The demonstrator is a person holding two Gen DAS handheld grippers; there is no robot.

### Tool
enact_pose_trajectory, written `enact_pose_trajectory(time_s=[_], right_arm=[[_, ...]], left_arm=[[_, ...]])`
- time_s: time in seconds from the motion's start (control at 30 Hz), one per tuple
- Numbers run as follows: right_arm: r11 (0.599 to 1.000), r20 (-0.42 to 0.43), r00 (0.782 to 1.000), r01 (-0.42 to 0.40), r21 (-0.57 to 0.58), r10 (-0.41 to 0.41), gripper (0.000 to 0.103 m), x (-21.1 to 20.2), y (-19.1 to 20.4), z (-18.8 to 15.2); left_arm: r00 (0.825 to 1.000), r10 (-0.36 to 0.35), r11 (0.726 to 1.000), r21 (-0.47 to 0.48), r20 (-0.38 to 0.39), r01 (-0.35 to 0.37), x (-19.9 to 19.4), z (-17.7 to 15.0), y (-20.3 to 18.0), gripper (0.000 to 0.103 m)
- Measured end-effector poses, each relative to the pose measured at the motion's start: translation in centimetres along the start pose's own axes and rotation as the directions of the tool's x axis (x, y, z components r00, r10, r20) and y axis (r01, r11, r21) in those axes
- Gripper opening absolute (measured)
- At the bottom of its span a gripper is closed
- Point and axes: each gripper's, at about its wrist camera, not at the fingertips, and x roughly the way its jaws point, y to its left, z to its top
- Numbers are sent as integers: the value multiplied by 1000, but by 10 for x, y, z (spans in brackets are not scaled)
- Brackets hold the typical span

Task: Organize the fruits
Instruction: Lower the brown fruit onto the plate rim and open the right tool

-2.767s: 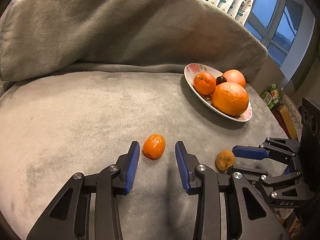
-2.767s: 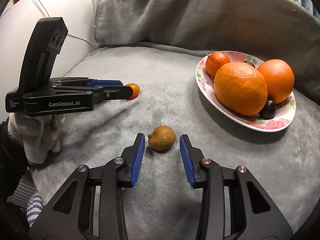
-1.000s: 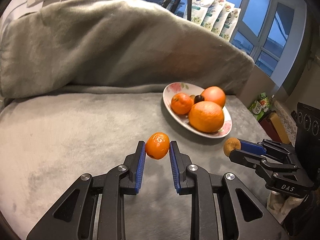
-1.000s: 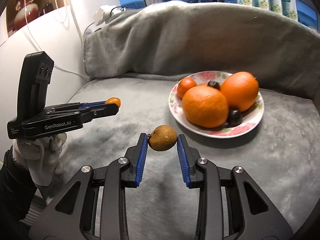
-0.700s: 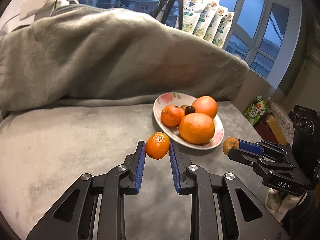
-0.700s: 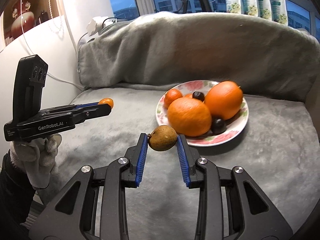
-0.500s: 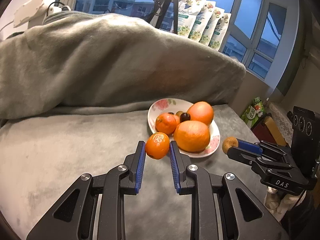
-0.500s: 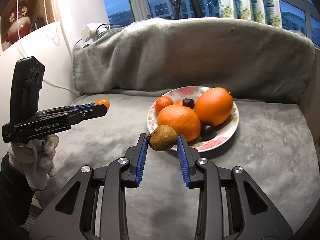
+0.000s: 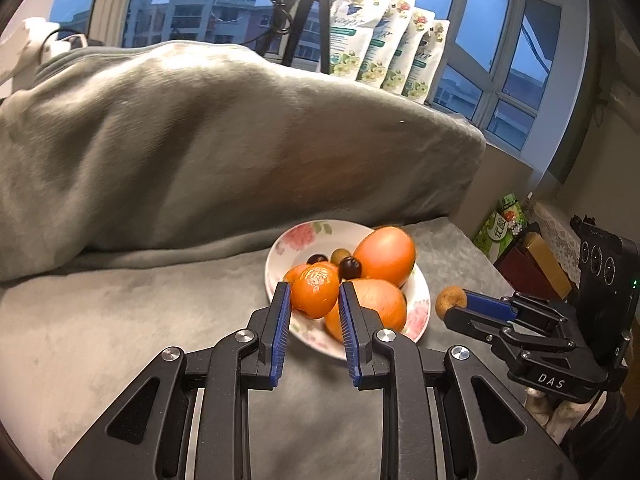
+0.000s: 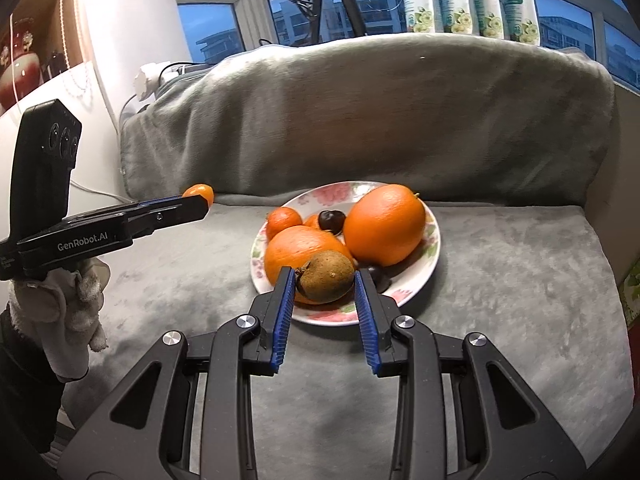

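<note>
- While it hangs above the grey blanket [image 9: 120, 340], the left gripper [image 9: 314, 296] is clamped on a small orange fruit [image 9: 315, 294], in front of the near rim of the flowered plate [image 9: 418, 300].
- The right gripper [image 10: 325, 280] is clamped on a brown fruit [image 10: 326, 277], also before the plate.
- On the plate lie two big oranges [image 10: 384, 224], a small orange and dark round fruits.

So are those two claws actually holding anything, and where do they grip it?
Yes. The left gripper pinches a small orange fruit by its sides; the right gripper pinches a brown fruit likewise.
</note>
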Motion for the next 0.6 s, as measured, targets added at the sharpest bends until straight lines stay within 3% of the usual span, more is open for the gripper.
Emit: enact_pose_trajectory(time_s=[0.6], right_arm=[[1000, -26, 1000, 9, 11, -9, 32, 23, -17, 7]], left_arm=[[999, -21, 999, 28, -27, 21, 35, 20, -8, 22]])
